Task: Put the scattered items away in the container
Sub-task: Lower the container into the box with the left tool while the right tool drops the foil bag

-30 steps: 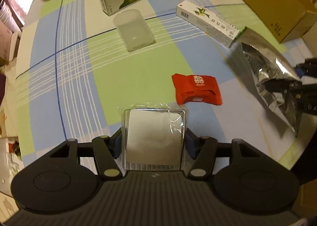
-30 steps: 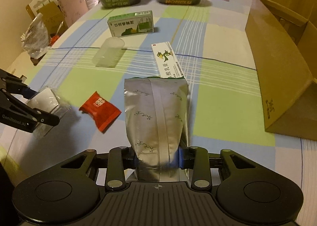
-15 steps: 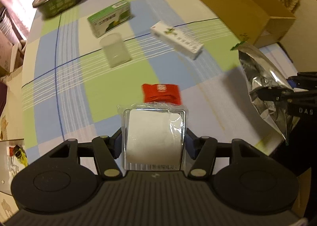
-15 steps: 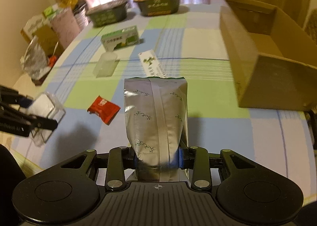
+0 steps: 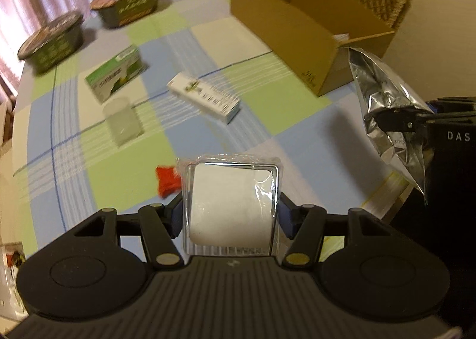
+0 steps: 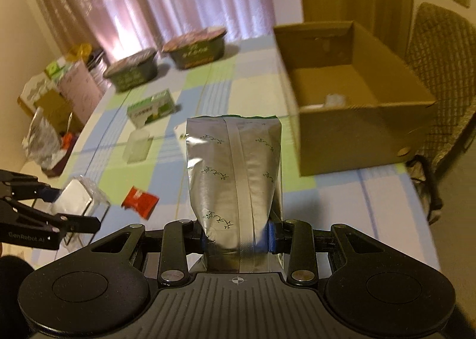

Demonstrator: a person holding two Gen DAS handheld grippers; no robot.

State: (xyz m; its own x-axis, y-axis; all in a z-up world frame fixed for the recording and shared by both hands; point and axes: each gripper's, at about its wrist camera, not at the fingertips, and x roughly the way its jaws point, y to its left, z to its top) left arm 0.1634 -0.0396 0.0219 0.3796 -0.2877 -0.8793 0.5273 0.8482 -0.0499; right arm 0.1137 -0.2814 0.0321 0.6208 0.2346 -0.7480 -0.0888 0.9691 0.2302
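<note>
The left gripper (image 5: 232,214) is clamping a clear packet (image 5: 230,205) with a white pad inside, its jaws pressing both sides of the packet and holding it above the table's (image 5: 267,142) near edge. The right gripper (image 6: 238,238) is squeezing the lower end of a silver pouch (image 6: 235,172), which is standing upright between its jaws, also lifted clear of the table.

Just beyond the packet, a red sachet (image 5: 167,181) is lying on the checked cloth near the near edge. Farther in, toward the middle of the table, a clear cup (image 5: 122,120) is lying on its side, with a white carton (image 5: 205,96) to its right and a green box (image 5: 117,75) behind it. Two dark bowls (image 5: 89,23) are sitting near the far left corner, in front of the curtains (image 6: 166,0).

The open cardboard box (image 6: 354,128) is standing along the table's right edge, ahead and to the right of the pouch; something pale is lying on its floor, too blurred to name. A wicker chair (image 6: 440,65) is standing beyond the box, off the table.
</note>
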